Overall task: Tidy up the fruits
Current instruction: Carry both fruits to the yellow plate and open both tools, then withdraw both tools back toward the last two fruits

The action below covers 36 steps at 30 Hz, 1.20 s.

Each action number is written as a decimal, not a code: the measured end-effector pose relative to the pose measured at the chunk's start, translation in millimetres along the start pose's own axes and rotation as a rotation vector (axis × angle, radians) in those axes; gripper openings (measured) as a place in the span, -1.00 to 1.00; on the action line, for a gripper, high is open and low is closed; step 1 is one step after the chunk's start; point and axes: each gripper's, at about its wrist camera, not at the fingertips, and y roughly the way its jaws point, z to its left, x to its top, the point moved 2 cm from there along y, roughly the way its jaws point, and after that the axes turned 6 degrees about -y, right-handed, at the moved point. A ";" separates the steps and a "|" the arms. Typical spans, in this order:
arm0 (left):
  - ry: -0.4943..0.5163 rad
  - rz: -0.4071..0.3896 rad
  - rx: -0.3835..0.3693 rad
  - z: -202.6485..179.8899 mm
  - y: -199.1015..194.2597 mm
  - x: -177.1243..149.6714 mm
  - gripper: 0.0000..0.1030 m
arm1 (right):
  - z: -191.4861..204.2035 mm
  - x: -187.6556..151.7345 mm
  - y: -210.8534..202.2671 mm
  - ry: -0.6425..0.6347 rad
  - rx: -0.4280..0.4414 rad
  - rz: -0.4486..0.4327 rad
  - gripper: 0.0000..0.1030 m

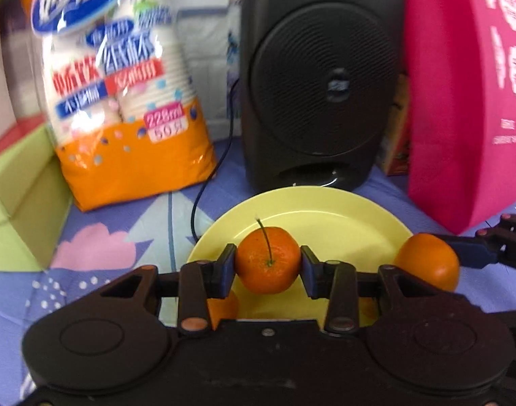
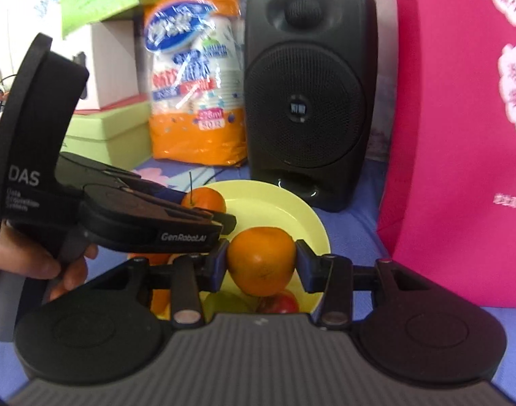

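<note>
In the left wrist view my left gripper (image 1: 268, 265) is shut on a stemmed orange mandarin (image 1: 258, 270), held just above the yellow plate (image 1: 325, 209). At the plate's right rim a second mandarin (image 1: 427, 260) sits between the right gripper's fingers (image 1: 474, 253). In the right wrist view my right gripper (image 2: 262, 264) is shut on that mandarin (image 2: 254, 253) over the plate (image 2: 291, 209). The left gripper's fingers (image 2: 220, 221) come in from the left with the stemmed mandarin (image 2: 205, 201). A red fruit (image 2: 281, 304) and another orange fruit (image 2: 159, 301) lie on the plate, partly hidden.
A black speaker (image 1: 318, 77) stands right behind the plate, with its cable (image 1: 207, 182) trailing left. A pink paper bag (image 1: 467, 101) is on the right, a pack of paper cups (image 1: 122, 101) and a green box (image 1: 17, 203) on the left. A hand (image 2: 38, 264) holds the left gripper.
</note>
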 end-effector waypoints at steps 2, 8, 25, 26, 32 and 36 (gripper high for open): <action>-0.038 0.005 -0.027 7.1 2.2 0.0 -0.09 | -1.0 0.4 9.5 -0.003 0.000 0.012 -0.21; -0.106 -0.103 -0.050 24.0 -30.4 4.1 0.66 | 0.7 7.9 21.1 -0.010 0.002 -0.008 -0.21; -0.103 -0.244 -0.035 33.1 -154.6 -93.1 0.75 | 10.6 -29.7 -81.8 0.055 0.001 -0.110 0.26; -0.080 -0.248 -0.016 29.1 -157.7 -101.4 0.75 | 13.9 -39.7 -93.0 0.070 0.011 -0.118 0.26; 0.071 -0.264 0.105 -4.4 -177.7 -161.4 0.75 | 40.7 -103.3 -131.4 0.141 0.042 -0.092 0.29; 0.209 -0.269 0.227 -29.6 -165.4 -186.5 0.75 | 53.1 -134.6 -133.1 0.200 0.078 -0.058 0.32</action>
